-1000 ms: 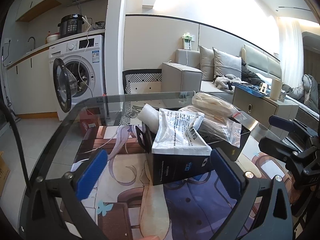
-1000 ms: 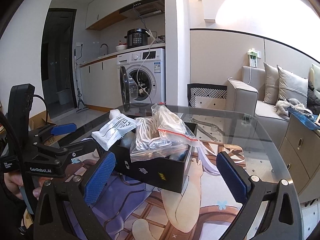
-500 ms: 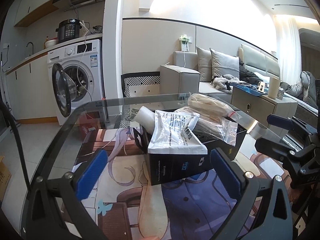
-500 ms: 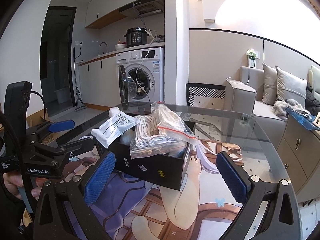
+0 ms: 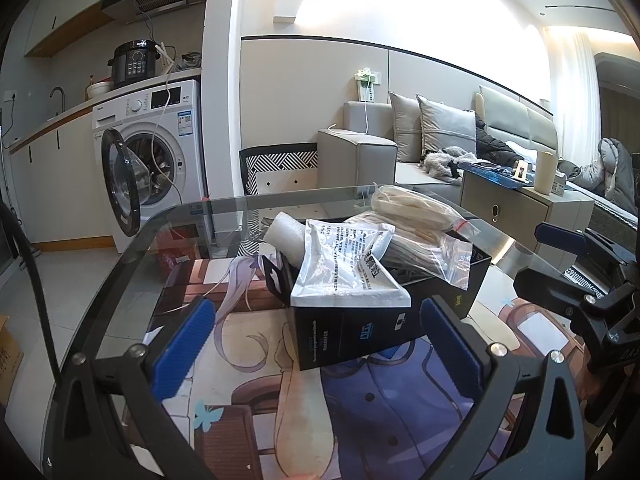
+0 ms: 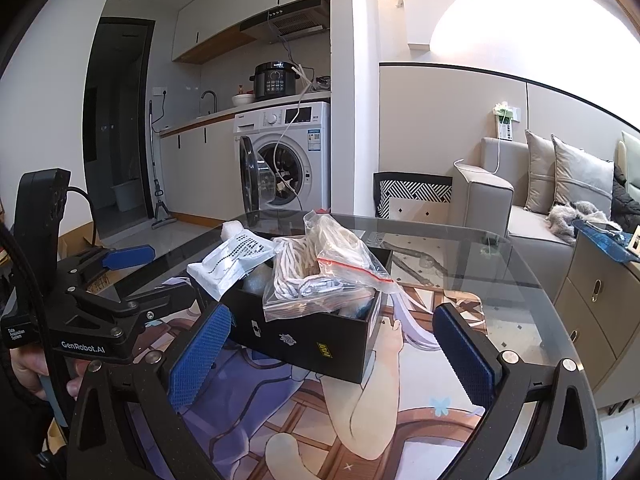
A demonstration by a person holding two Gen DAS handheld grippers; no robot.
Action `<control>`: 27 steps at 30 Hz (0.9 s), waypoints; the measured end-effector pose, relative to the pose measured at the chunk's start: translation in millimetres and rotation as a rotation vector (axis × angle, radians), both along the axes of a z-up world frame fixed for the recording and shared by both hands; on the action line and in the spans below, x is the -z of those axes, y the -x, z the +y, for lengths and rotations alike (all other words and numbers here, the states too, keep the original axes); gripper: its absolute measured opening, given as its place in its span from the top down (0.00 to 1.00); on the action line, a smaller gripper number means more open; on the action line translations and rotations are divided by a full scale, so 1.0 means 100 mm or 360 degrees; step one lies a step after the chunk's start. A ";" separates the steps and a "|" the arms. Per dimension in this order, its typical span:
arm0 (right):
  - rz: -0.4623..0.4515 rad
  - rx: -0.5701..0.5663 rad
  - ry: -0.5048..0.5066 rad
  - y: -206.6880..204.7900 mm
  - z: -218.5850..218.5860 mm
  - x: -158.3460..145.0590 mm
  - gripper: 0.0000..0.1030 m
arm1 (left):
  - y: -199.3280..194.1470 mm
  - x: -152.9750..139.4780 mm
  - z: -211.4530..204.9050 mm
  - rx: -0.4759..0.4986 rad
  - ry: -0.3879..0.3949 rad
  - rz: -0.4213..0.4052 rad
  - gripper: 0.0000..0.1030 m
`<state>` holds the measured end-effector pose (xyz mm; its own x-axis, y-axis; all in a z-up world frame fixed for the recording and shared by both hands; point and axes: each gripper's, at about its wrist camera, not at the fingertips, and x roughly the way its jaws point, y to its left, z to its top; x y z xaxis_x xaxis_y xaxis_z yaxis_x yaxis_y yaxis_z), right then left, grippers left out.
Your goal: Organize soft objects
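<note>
My left gripper [image 5: 316, 348] is held low over the table, and its two blue pads are spread wide with nothing between them. My right gripper [image 6: 332, 354] is low too, and its jaws are also wide and hold nothing. Both point at the black box [image 5: 384, 320] from different sides. In the right view I can see the left gripper off to the side, with a hand [image 6: 30, 368] on its handle.

The black box sits on the glass table [image 5: 132, 264], just past the pads of both grippers. It is stuffed full. A white printed packet [image 5: 344, 268] lies on top and hangs over one edge. A white foam roll [image 5: 286, 240] pokes out behind it. Two clear zip bags [image 6: 320, 272] with rope-like stuff inside are piled on the other side and stick up over the rim.

Under the glass is a big cartoon picture mat [image 6: 360, 408].

Behind the table I see a washing machine [image 5: 154, 160] with its round door open, a black cooker [image 5: 134, 64] on top, and a grey sofa [image 5: 400, 148] with cushions.
</note>
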<state>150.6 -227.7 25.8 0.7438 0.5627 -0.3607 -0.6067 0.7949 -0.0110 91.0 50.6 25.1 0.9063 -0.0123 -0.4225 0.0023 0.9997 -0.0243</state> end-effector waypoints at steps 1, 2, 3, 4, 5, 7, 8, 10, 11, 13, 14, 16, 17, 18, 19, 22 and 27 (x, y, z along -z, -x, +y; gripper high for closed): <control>0.0001 0.0000 0.0000 0.00 0.00 0.00 0.00 | 0.00 0.00 -0.01 0.0001 -0.0001 0.0000 0.00; 0.0002 0.0001 0.0001 0.00 0.00 0.00 0.00 | -0.01 0.00 -0.01 0.0001 -0.0003 -0.0001 0.00; 0.0001 0.0002 0.0000 0.00 0.00 0.00 0.00 | -0.01 -0.01 -0.02 0.0001 -0.0004 -0.0001 0.00; 0.0000 0.0001 -0.0001 0.00 0.00 0.00 0.00 | -0.01 0.00 -0.01 0.0002 -0.0002 0.0000 0.00; 0.0000 0.0001 -0.0001 0.00 0.00 0.00 0.00 | -0.01 0.00 -0.01 0.0000 -0.0002 0.0001 0.00; -0.0001 0.0001 0.0001 -0.01 0.01 0.00 0.00 | -0.01 0.00 -0.01 0.0000 -0.0001 0.0003 0.00; -0.0001 0.0001 0.0001 -0.01 0.01 0.00 0.00 | -0.01 0.00 -0.01 -0.0001 -0.0001 0.0003 0.00; -0.0001 0.0002 0.0001 -0.01 0.01 0.00 0.00 | -0.01 0.00 -0.01 0.0001 -0.0001 0.0000 0.00; -0.0001 0.0002 0.0001 -0.01 0.01 0.00 0.00 | -0.01 -0.01 -0.02 0.0001 -0.0001 -0.0001 0.00; -0.0001 0.0002 0.0000 -0.01 0.01 0.00 0.00 | -0.01 0.00 -0.01 0.0000 -0.0004 -0.0002 0.00; -0.0003 0.0003 -0.0002 0.00 0.00 0.00 0.00 | -0.01 0.00 -0.01 0.0002 -0.0004 -0.0001 0.00; -0.0004 0.0002 -0.0003 0.00 0.01 -0.01 0.00 | -0.01 0.00 -0.01 0.0002 -0.0002 0.0003 0.00; -0.0003 0.0002 -0.0003 0.00 0.01 -0.01 0.00 | -0.01 0.00 -0.01 0.0001 -0.0002 0.0001 0.00; -0.0004 0.0002 -0.0003 0.00 0.01 -0.01 0.00 | -0.01 -0.01 0.00 0.0002 -0.0002 -0.0002 0.00; -0.0005 0.0001 -0.0003 0.00 0.01 -0.01 0.00 | -0.01 -0.01 0.00 0.0002 -0.0002 -0.0001 0.00; -0.0005 0.0001 -0.0003 0.00 0.01 -0.01 0.00 | -0.01 -0.01 -0.01 0.0005 -0.0001 0.0003 0.00; -0.0004 0.0000 -0.0003 0.00 0.02 -0.01 0.00 | 0.00 -0.01 -0.01 0.0005 -0.0003 -0.0001 0.00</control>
